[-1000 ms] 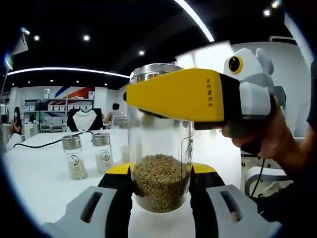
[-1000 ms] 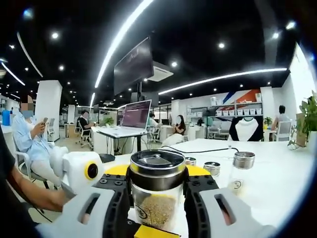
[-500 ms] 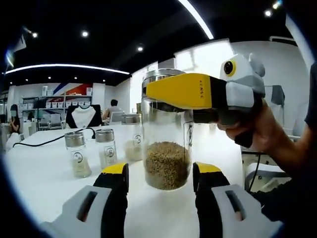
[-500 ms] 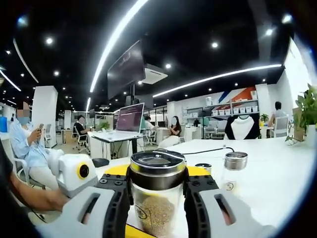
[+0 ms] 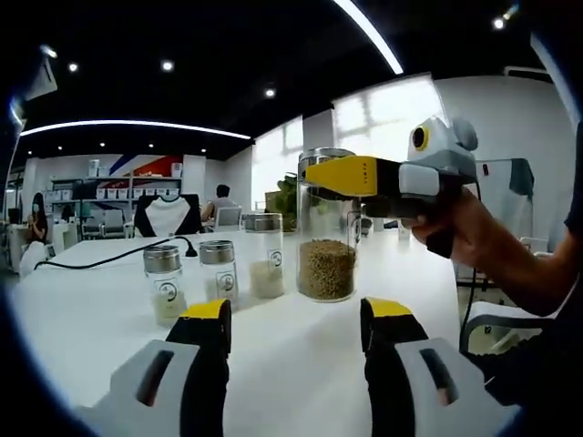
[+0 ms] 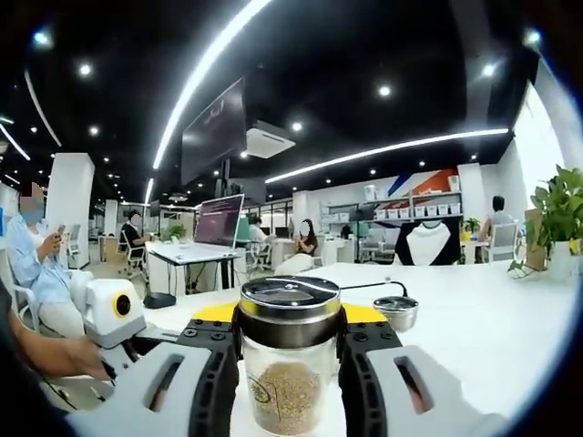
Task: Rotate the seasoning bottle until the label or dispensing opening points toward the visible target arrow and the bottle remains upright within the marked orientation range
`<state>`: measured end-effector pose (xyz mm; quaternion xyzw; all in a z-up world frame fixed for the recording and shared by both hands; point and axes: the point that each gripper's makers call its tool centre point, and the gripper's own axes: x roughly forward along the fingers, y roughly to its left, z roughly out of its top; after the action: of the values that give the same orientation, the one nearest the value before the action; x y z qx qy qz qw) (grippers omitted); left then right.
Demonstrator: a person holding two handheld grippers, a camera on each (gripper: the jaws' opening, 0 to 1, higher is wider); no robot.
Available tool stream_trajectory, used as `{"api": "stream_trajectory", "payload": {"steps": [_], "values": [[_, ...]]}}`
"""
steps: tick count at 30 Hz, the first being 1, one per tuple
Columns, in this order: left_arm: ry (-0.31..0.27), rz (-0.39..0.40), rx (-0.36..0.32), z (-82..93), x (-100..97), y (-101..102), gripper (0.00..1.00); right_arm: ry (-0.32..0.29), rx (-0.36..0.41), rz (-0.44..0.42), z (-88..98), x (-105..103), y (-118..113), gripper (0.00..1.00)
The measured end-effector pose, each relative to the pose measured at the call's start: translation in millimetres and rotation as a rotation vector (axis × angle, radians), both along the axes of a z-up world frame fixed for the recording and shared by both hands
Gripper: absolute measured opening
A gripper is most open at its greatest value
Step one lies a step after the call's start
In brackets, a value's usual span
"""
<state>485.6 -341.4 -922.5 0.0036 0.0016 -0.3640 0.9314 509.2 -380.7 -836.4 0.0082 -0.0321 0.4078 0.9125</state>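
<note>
The seasoning bottle (image 5: 326,266), clear glass with a steel cap and brown grains in its lower half, stands upright on the white table (image 5: 91,337). My right gripper (image 5: 330,173) reaches in from the right, held by a hand (image 5: 469,232), and is shut on the bottle just under the cap. In the right gripper view the bottle (image 6: 290,382) sits between the black and yellow jaws of the right gripper (image 6: 290,339), with a small round logo low on its left side. My left gripper (image 5: 297,314) is open a short way in front of the bottle, nothing between its jaws. Its white body (image 6: 109,309) appears at the left.
Three small shakers (image 5: 164,284) (image 5: 218,270) (image 5: 265,255) stand in a row left of the bottle. A black cable (image 5: 109,259) runs over the far table. A low steel-lidded shaker (image 6: 396,311) sits behind the bottle. People sit at desks in the background.
My left gripper has let go of the bottle's lower body, opened and drawn back. The right gripper keeps its hold under the cap.
</note>
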Motion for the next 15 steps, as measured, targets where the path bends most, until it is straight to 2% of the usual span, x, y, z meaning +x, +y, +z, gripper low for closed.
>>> {"api": "stream_trajectory", "payload": {"steps": [9,15], "values": [[0.007,0.044,0.029,-5.1,7.3,11.5,0.79,0.004,-0.002,-0.045,1.6,16.1,-18.2,0.38],[0.009,0.075,0.079,-11.8,11.3,17.1,0.91,0.001,-0.007,-0.067,2.4,26.1,-29.6,0.38]]}}
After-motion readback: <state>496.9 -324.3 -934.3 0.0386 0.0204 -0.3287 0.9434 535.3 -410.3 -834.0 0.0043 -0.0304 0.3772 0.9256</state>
